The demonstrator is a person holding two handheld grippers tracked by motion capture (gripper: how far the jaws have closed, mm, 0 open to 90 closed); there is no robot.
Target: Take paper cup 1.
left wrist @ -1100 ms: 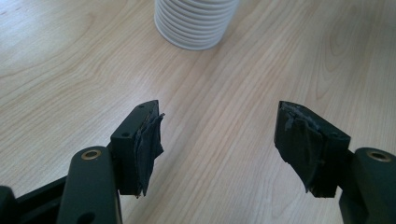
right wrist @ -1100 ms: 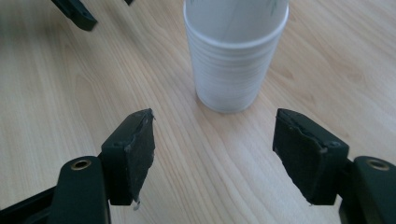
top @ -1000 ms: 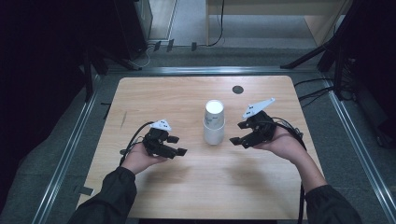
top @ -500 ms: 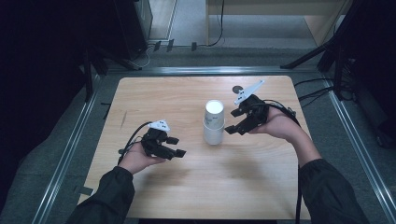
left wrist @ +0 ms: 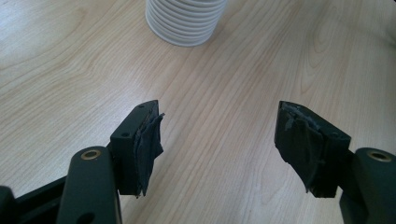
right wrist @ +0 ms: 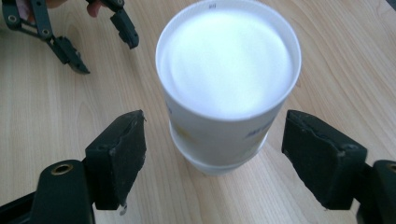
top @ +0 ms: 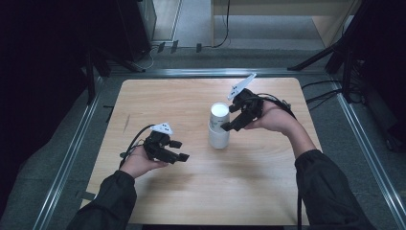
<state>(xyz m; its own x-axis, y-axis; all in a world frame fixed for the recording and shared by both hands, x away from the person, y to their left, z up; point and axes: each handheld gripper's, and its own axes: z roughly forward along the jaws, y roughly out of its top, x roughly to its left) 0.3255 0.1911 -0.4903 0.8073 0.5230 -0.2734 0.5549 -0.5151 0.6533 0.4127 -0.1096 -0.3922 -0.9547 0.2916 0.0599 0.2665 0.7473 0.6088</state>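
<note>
A stack of white paper cups (top: 219,125) stands near the middle of the wooden table (top: 167,100). My right gripper (top: 230,119) is held just right of the stack, near its top and angled down at it. In the right gripper view the top of the stack (right wrist: 228,70) sits between the jaws of the right gripper (right wrist: 215,116); they have just been opening and touch nothing. My left gripper (top: 180,150) is lower left of the stack, open and empty. The left gripper view has its jaws (left wrist: 217,109) apart over bare wood, with the ribbed foot of the stack (left wrist: 186,21) ahead.
Metal rails (top: 72,153) run along the table's left, right and far sides. Cables (top: 325,93) lie off the right edge. Dark equipment (top: 134,28) stands on the floor beyond the far edge. The left gripper (right wrist: 108,57) appears at the top left of the right gripper view.
My right gripper moved farther from me and a little up beside the cup stack, and its jaws spread wider. The left hand and the stack stayed put.
</note>
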